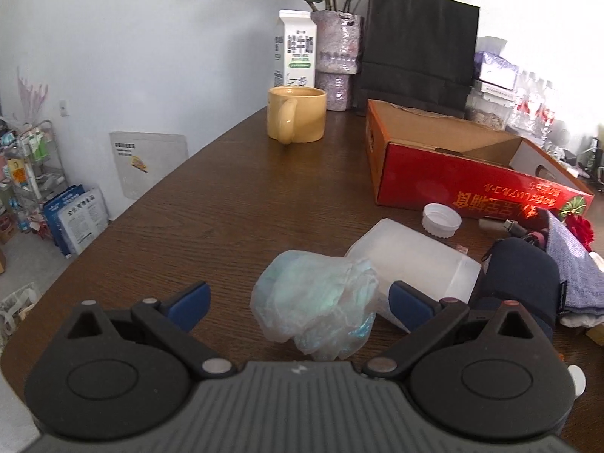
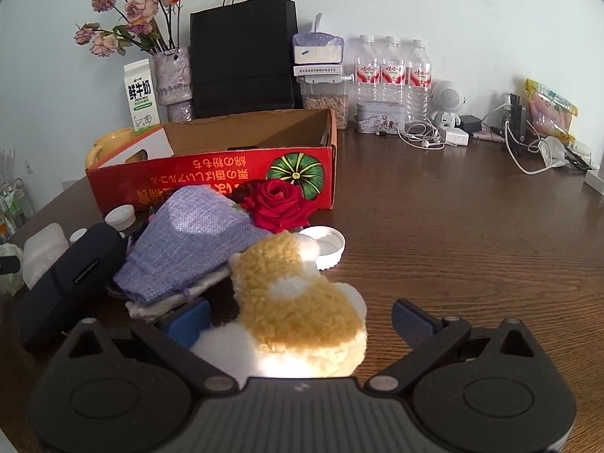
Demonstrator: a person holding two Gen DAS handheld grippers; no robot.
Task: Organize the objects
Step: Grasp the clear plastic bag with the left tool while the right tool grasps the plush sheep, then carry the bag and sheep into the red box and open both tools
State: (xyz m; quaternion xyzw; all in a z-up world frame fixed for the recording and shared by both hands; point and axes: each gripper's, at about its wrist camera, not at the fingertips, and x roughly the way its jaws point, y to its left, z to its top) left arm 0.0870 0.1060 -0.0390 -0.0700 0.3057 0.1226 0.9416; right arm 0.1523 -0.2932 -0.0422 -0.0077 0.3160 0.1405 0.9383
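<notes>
Crumpled see-through plastic (image 1: 315, 307) is seen closest in the left wrist view, lying on the brown desk (image 1: 234, 204) between the blue fingers of the left hand-held gripper (image 1: 300, 302). Its fingers are spread wide and nothing is pinched. Just behind the plastic, a cloudy white tub (image 1: 413, 260) is laid on its side, with a white lid (image 1: 441, 220) near it. A yellow mug (image 1: 296, 117) is stood farther back, well apart.

Closest in the right wrist view, a fluffy yellow and white toy (image 2: 302, 302) is laid between the fingers of the right hand-held gripper (image 2: 300, 322). These fingers are also spread wide, and it cannot be told if the left one touches the toy. A purple cloth bag (image 2: 196, 249), a red rose (image 2: 279, 204) and a dark blue case (image 2: 71, 279) are piled beside the toy. An open red box (image 2: 211, 181) is seen behind them.
</notes>
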